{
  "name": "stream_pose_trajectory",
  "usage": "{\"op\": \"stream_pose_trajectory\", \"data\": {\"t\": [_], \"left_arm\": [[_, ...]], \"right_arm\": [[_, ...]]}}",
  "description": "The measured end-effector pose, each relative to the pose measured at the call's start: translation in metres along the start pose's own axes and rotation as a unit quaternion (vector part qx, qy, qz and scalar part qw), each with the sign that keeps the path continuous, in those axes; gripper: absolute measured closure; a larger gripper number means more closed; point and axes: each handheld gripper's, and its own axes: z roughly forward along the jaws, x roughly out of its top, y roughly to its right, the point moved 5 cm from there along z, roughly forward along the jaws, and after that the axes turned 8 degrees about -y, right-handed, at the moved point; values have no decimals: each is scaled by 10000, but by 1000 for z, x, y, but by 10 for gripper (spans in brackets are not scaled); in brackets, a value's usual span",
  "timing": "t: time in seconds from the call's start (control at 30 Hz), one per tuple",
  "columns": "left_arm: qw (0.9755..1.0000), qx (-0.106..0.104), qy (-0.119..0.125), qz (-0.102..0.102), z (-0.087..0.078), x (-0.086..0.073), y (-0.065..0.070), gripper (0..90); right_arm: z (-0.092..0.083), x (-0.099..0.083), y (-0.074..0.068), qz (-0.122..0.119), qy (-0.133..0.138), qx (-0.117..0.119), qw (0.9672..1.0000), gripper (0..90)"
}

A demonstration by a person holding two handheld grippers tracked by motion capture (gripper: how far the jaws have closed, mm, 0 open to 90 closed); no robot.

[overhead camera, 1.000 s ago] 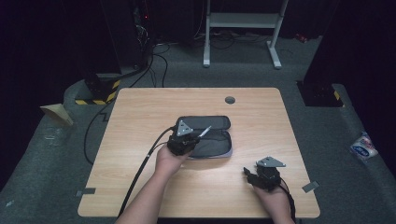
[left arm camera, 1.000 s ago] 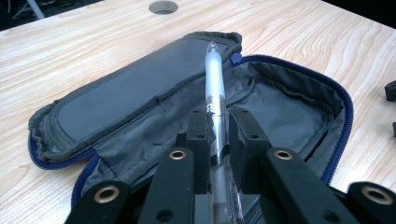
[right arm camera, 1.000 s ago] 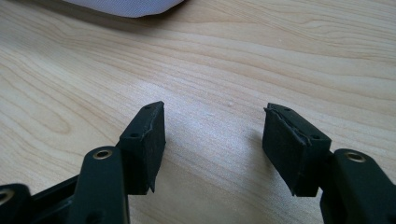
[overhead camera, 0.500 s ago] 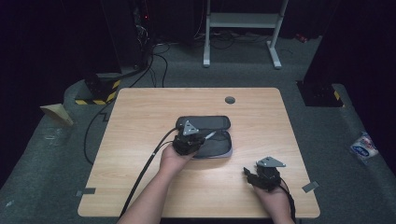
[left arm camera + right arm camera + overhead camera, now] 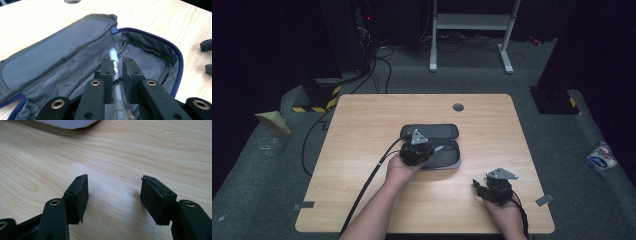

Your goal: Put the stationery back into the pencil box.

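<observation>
A grey pencil case [image 5: 438,145] with a blue zipper lies unzipped in the middle of the wooden table [image 5: 362,130], its lid [image 5: 50,52] folded back. My left gripper [image 5: 117,65] hangs over the open pocket [image 5: 147,62], shut on a clear-barrelled pen [image 5: 114,62] whose white tip points into the case. In the high view the left gripper [image 5: 428,148] sits at the case's left half. My right gripper [image 5: 113,195] is open and holds nothing, low over bare wood near the table's front right [image 5: 477,186].
A round cable hole [image 5: 458,107] sits near the table's far edge. The left gripper's cable [image 5: 372,175] trails off the front left. Tape patches [image 5: 544,200] mark the front corners. A white metal stand [image 5: 472,22] is on the floor beyond.
My left gripper has moved right and forward over the open case, bringing the pen with it. The right gripper has stayed in place.
</observation>
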Motion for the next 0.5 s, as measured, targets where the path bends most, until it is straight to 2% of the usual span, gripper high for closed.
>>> {"op": "stream_pose_trajectory", "data": {"t": [0.5], "left_arm": [[9999, 21, -168, 7, 6, -4, 0, 789]], "right_arm": [[0, 0, 0, -3, 0, -5, 10000, 394]]}}
